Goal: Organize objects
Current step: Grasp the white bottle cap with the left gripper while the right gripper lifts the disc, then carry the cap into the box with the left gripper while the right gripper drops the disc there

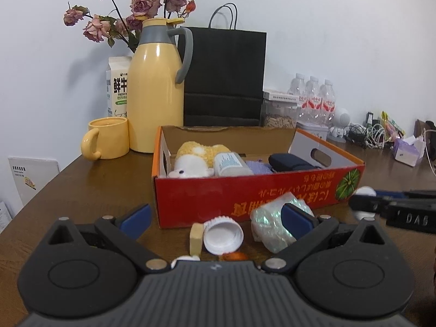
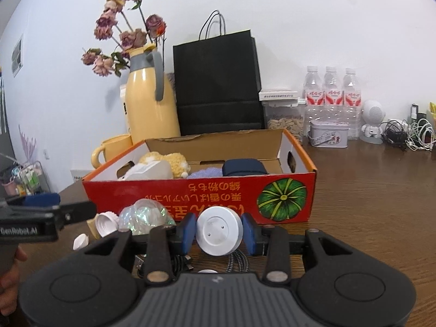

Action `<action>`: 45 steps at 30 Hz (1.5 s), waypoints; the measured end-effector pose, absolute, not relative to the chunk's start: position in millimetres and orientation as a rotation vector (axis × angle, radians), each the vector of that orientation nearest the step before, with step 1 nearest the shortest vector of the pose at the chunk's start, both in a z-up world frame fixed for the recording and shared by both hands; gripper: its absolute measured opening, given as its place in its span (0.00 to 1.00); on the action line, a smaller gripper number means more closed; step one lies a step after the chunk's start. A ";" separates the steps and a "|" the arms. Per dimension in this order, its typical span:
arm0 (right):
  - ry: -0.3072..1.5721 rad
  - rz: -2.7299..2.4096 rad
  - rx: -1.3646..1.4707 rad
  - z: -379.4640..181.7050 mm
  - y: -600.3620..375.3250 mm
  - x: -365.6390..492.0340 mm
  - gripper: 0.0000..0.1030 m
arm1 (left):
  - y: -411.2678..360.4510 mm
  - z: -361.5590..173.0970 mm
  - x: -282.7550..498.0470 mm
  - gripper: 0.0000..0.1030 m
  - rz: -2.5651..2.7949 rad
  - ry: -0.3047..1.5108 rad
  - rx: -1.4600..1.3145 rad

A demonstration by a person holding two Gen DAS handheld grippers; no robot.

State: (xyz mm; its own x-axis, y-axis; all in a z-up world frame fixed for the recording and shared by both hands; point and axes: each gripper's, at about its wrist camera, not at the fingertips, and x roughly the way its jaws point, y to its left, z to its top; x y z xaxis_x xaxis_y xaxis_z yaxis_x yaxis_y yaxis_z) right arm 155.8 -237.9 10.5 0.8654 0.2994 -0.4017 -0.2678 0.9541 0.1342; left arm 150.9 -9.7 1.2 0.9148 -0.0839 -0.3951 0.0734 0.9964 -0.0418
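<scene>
Presently the right hand-held gripper clamps a white round charger puck just before the red cardboard box, presumably for boxing, while the left hand-held gripper stands wide, empty.

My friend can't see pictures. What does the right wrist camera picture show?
The right gripper grips a round white puck between its blue pads, in front of a red cardboard box on a brown table. The box holds a plush toy and other small things.
</scene>
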 end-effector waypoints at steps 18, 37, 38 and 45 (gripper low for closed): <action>0.416 0.294 0.097 9.5 -244.6 146.0 0.35 | -38.4 -27.7 142.7 0.74 -0.172 0.594 0.125; 0.367 0.318 0.080 25.7 -238.8 147.4 0.35 | -34.2 6.1 139.7 0.40 -0.219 0.480 0.030; 0.357 0.320 0.079 30.5 -238.0 149.4 0.35 | -35.8 13.0 141.4 0.40 -0.214 0.456 0.030; 0.282 0.327 0.043 66.4 -226.0 172.4 0.35 | -48.3 60.3 170.7 0.40 -0.180 0.324 0.020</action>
State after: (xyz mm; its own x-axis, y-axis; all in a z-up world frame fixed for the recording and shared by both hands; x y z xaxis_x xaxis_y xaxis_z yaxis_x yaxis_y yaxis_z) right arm 172.4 -226.0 66.4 0.9081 0.3230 -0.2667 -0.3110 0.9464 0.0873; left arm 170.7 -48.3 60.3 0.9322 -0.1726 -0.3182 0.1791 0.9838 -0.0090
